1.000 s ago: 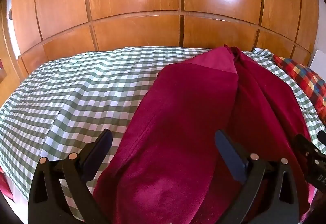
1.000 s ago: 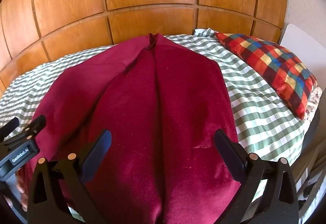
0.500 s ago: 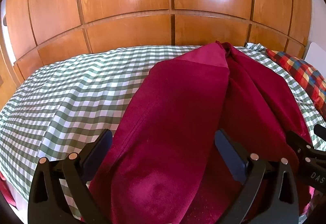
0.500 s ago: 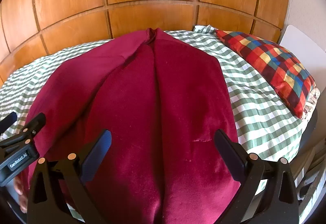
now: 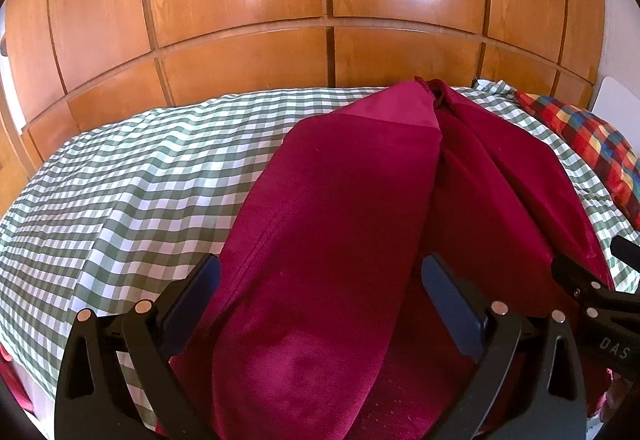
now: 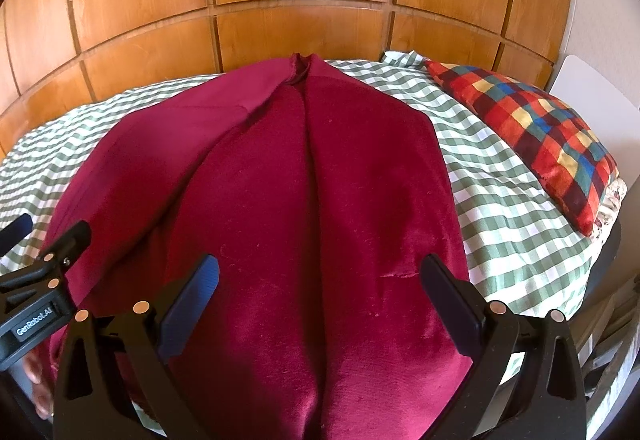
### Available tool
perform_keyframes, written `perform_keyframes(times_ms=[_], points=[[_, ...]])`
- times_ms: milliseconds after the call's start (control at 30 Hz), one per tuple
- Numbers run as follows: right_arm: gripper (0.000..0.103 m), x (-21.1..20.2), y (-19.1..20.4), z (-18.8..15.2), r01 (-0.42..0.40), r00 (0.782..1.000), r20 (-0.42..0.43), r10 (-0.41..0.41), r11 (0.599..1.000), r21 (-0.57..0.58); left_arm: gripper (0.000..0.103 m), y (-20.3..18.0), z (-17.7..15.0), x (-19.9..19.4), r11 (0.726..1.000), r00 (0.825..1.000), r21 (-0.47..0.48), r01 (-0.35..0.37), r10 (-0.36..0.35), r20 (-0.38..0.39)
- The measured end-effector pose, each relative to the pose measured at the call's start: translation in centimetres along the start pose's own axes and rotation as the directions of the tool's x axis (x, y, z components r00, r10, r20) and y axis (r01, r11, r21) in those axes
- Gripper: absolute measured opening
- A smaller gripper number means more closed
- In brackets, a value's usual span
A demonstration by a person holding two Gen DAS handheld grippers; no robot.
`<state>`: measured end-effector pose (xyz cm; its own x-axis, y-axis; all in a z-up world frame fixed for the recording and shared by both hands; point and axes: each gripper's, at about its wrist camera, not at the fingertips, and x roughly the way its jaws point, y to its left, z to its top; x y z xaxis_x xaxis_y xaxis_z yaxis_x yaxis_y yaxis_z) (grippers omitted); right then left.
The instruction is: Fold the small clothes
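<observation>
Crimson velvet garment (image 6: 312, 200): soft, limp, probably slippery. You hold both grippers, left (image 5: 320, 292) and right (image 6: 320, 290), fingers spread, empty. Pinch hem corners near 6 o'clock.

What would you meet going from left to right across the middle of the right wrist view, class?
Green checked bedsheet → dark red garment → green checked bedsheet again → multicoloured plaid pillow.

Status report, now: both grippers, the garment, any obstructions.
Left gripper open, right gripper open, both empty over the near end. Red garment lies lengthwise on the checked bedsheet, left side folded inward. Plaid pillow off to the right, clear of it.
</observation>
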<state>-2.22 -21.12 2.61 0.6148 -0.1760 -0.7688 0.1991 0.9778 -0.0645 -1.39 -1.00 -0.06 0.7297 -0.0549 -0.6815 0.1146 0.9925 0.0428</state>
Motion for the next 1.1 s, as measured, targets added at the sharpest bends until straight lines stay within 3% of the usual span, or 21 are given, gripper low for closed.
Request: perform_keyframes(times_ms=[867, 1100], points=[[0.1, -0.5, 0.5, 0.0, 0.002, 1.0, 0.013, -0.002, 1.0, -0.02, 0.1, 0.4, -0.3, -0.6, 1.0, 1.0, 0.008, -0.004, 0.004, 0.003], [0.1, -0.9, -1.4, 0.3, -0.062, 0.998, -0.013, 0.062, 0.998, 0.005, 0.1, 1.8, -1.4, -0.7, 0.999, 1.0, 0.035, 0.003, -0.003, -0.009]])
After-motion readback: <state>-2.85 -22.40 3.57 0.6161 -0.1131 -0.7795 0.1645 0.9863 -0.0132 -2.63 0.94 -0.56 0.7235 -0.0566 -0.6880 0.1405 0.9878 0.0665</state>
